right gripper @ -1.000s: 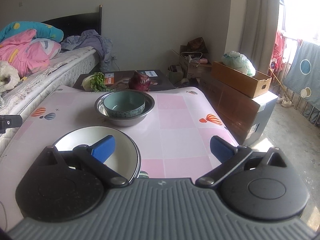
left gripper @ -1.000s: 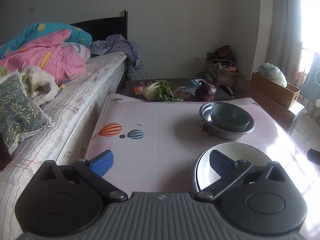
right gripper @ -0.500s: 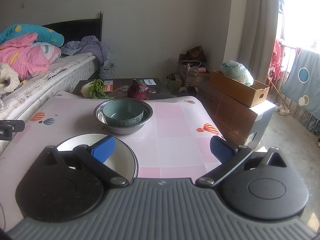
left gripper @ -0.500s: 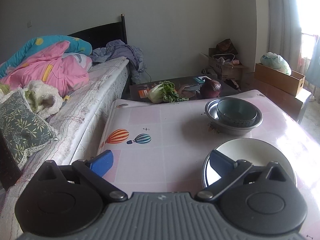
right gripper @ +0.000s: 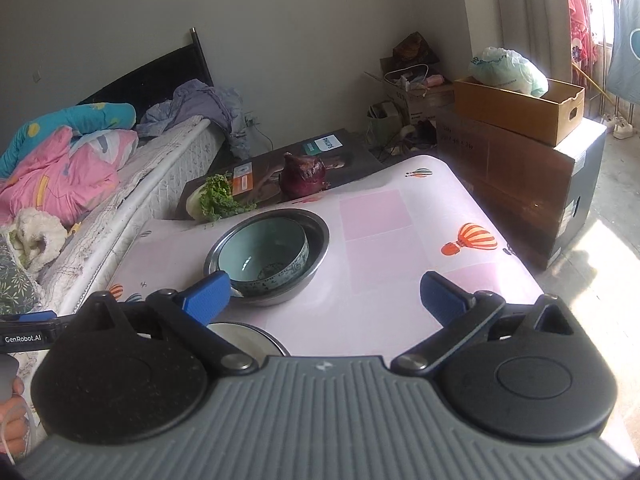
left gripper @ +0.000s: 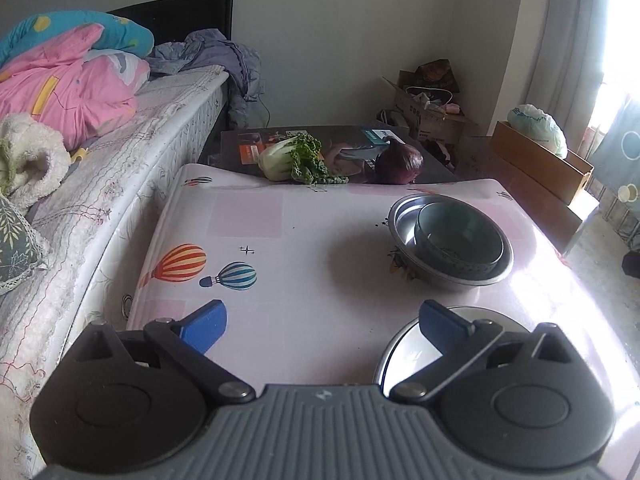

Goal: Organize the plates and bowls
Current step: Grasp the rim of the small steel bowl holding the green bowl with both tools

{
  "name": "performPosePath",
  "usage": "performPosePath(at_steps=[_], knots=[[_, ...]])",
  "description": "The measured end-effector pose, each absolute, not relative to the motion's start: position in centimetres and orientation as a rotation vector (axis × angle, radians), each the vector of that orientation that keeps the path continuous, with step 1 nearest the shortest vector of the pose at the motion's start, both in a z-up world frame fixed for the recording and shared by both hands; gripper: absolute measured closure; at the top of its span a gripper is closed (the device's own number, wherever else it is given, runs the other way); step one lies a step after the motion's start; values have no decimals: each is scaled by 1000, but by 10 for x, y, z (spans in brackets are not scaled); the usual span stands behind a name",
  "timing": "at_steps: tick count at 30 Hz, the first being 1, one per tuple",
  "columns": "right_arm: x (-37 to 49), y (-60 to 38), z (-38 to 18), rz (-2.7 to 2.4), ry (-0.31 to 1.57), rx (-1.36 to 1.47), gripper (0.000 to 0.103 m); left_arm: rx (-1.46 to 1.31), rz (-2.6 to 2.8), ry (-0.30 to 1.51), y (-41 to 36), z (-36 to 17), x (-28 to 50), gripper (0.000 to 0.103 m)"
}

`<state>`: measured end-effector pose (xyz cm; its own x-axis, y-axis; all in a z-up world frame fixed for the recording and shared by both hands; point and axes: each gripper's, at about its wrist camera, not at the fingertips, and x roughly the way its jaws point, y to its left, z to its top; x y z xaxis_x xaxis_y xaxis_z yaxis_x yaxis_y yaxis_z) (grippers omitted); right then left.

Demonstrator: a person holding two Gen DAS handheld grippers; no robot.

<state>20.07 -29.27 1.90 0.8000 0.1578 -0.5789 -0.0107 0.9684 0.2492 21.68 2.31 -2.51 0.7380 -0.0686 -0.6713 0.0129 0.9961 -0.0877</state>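
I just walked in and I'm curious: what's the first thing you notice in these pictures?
A teal bowl sits inside a shiny metal basin mid-table. A steel plate lies near the open grippers. Beyond the table's far edge are leafy greens and a purple cabbage.

"GenRobot.AI" stands in white on the left gripper (right gripper: 28,338). "PHILIPS" shows faintly on a white label of the flat box (right gripper: 328,143) behind the table (right gripper: 376,216).

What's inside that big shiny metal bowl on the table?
A teal ceramic bowl sits inside the metal bowl, off toward one side. Dark specks lie in the teal bowl's bottom. The metal bowl's floor beneath it is covered, so anything there cannot be seen.
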Motion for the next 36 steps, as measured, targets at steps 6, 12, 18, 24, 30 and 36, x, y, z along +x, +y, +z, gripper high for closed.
performPosePath(at_steps=[6,12,18,24,30,36], knots=[[270,-290,-5,151,724,222,2,-154,-85,763,20,-36,261,0],[334,-286,-29,144,789,188,14,-109,-133,744,0,-38,305,4],[373,-291,-57,145,861,200,35,-44,-144,763,-18,-48,340,33],[397,-286,-73,173,903,200,50,-90,-198,849,-21,-65,365,53],[415,-283,-86,199,955,238,56,-146,-226,936,-18,-82,387,61],[437,-282,-104,210,1018,313,65,-191,-242,995,-17,-90,400,63]])
